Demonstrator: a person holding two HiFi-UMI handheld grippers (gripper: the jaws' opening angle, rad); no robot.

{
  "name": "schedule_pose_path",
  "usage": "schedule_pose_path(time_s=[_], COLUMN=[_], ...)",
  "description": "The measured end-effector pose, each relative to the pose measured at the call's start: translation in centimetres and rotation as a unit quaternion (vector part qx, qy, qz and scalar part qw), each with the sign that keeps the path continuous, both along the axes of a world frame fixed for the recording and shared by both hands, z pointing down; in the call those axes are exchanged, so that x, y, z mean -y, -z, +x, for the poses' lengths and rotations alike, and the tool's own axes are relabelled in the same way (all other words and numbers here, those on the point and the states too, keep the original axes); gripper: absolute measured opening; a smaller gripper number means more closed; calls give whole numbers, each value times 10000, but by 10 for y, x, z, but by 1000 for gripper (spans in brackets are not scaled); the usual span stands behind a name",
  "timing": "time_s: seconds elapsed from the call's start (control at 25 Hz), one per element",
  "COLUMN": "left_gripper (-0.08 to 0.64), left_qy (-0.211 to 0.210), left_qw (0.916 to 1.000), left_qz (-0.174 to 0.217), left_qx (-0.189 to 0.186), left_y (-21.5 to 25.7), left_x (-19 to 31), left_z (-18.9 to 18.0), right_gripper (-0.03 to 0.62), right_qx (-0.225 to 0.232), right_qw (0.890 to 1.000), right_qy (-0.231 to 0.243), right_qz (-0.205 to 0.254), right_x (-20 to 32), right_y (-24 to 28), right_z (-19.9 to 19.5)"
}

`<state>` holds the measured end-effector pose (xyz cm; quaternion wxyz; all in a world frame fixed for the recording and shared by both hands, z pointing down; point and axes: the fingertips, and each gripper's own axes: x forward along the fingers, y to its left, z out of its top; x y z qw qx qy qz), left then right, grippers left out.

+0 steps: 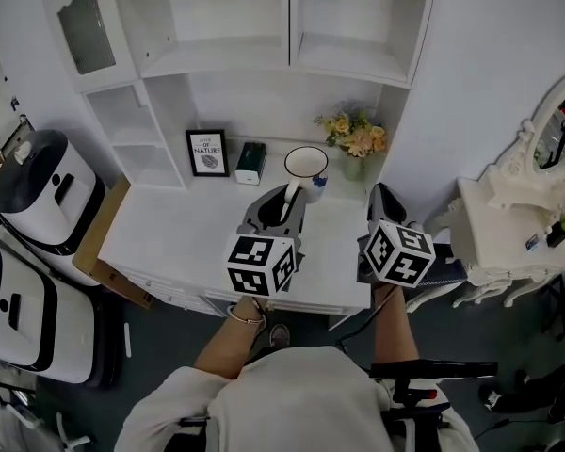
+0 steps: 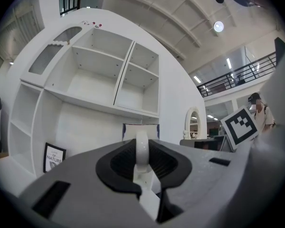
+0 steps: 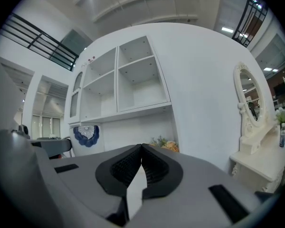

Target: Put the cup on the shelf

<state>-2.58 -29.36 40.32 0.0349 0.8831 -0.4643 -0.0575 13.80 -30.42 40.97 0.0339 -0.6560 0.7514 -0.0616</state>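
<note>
Cup (image 1: pixel 305 168): one, gripped by its handle in the clamped left gripper (image 1: pixel 284 202), above the counter (image 1: pixel 169 234) and below the shelf (image 1: pixel 217 59). Behind it we count one frame (image 1: pixel 207 152), one box (image 1: pixel 250 162) and one flower bunch (image 1: pixel 354 135). The jaws hide most of its body. Right gripper (image 1: pixel 381 196) is closed, holding nothing.

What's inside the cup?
Only bare white interior shows in the cup; nothing visible in it. Its near inner wall is hidden at this angle. The left claw grips its handle.
</note>
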Motion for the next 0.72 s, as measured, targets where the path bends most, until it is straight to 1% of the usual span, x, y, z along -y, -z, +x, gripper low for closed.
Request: schedule_pose_path(time_s=[0.2, 0.48, 0.72], left_gripper=[67, 67, 67], left_qy=[-55, -263, -446], left_qw=[10000, 9996, 9989], left_qz=[53, -43, -33], left_qx=[5, 80, 158], left_y=[9, 4, 4], left_x=[37, 85, 121], left_z=[-2, -1, 3], right_gripper=[21, 21, 21], right_qx=[-17, -35, -22], right_qw=[10000, 9999, 9997], right_qy=[-46, -160, -262], right_qz=[34, 32, 17], right_x=[35, 83, 121], right_y=[8, 11, 11], right_z=[-2, -5, -6])
